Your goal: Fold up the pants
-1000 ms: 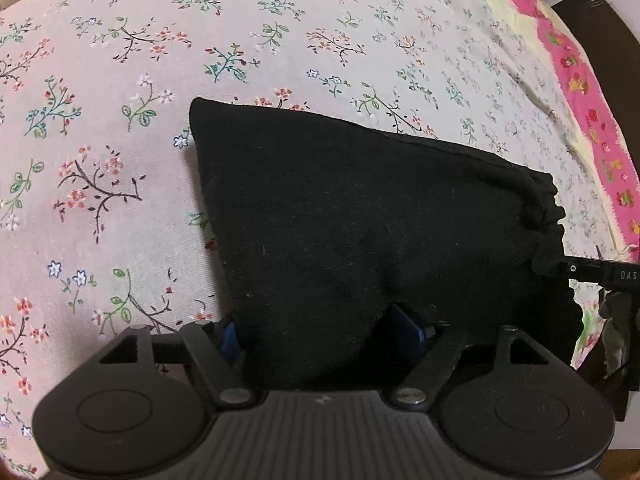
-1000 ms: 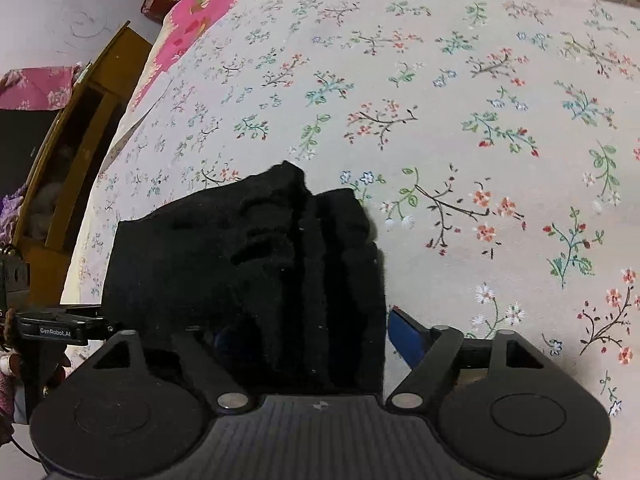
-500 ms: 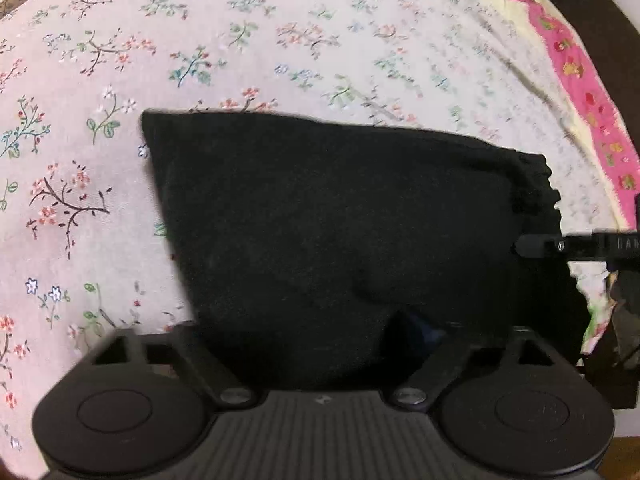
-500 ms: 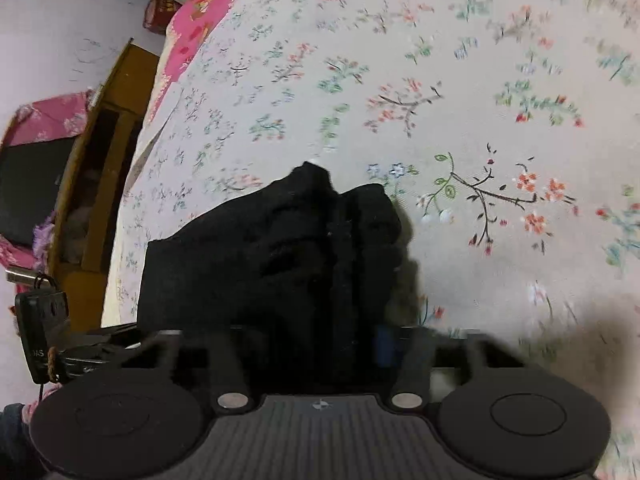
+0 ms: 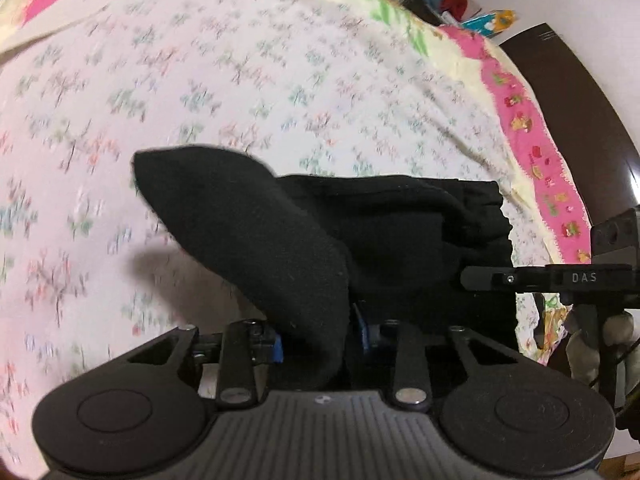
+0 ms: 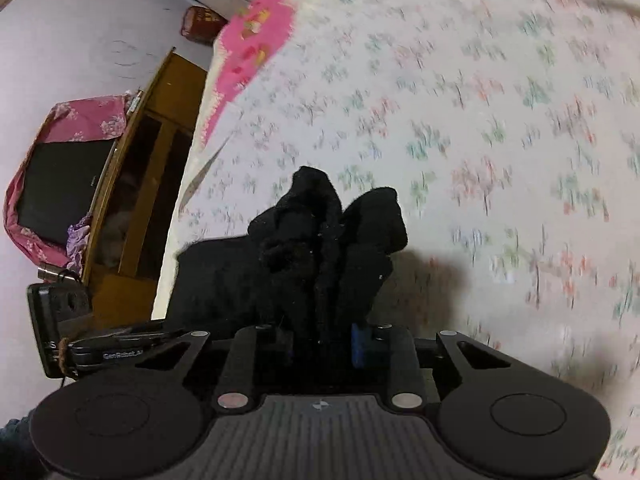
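I have the black pants point(image 5: 400, 240) on the bed, on the floral sheet point(image 5: 280, 80), and both near edges are caught up off it. My left hand-held gripper point(image 5: 318, 338) is closing — its blue pads have a thick fold of the pants pinched between them, and that fold rises from the sheet as a dark flap toward the pants' left end. The rest of the pants lies flat beyond the flap. My right hand-held gripper point(image 6: 322, 342) is closing too, with a bunched, ridged part of the pants point(image 6: 320, 248) squeezed between its pads. A pink patterned border point(image 5: 536, 152) runs past the pants' right end. In the right wrist view a wooden cabinet point(image 6: 136, 184) stands left of the pants, beside the bed.
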Available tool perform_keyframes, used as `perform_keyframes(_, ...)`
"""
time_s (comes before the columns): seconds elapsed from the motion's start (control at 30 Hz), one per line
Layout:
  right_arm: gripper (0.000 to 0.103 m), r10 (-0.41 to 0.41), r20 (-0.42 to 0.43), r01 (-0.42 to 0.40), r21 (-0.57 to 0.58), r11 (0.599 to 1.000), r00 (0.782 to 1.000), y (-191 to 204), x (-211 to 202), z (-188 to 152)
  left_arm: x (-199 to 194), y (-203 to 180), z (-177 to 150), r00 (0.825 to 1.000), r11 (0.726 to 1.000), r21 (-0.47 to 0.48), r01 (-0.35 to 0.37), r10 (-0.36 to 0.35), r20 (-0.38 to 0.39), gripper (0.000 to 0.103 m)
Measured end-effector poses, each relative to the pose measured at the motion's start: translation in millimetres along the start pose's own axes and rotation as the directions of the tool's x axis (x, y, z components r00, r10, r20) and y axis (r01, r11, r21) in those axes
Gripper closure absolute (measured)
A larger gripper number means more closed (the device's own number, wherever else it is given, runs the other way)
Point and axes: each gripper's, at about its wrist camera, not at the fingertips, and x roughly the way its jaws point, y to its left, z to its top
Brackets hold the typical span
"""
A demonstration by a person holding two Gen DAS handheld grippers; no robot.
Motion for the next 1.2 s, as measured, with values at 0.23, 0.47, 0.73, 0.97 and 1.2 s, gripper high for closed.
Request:
perform_keyframes(0.23, 0.089, -0.002, 0.031, 0.002, 0.002, 1.0, 1.0, -8, 3, 24, 4, 3, 30, 0.999, 0.999, 0.048, 0.015, -0.017, 0.031, 0.065)
perform_keyframes(0.47, 0.09, -0.014, 0.052, 0.016, -0.037, 0.999, 0.999, -17, 17, 65, 25, 1, 67, 0.998, 0.995, 0.1, 0.029, -0.035, 0.055, 0.065)
perform_keyframes(0.73, 0.09, -0.014, 0.044, 0.016, -0.043, 0.999, 0.999, -18, 16, 71, 21, 10, 67, 0.999, 0.996, 0.084, 0.031, -0.034, 0.043, 0.066)
perform_keyframes(0.97, 0.073, -0.114, -0.032, 0.113, -0.033, 0.993, 0.993, -49, 36, 51, 38, 56, 36, 0.999, 0.999, -0.032, -0.015, 0.013, -0.044, 0.059)
perform_keyframes(1.2, 0.054, -0.029, -0.059, 0.03, 0.017, 0.999, 0.998, -79, 49, 41, 51, 54, 21, 0.998, 1.0, -0.017, 0.02, -0.021, -0.054, 0.036)
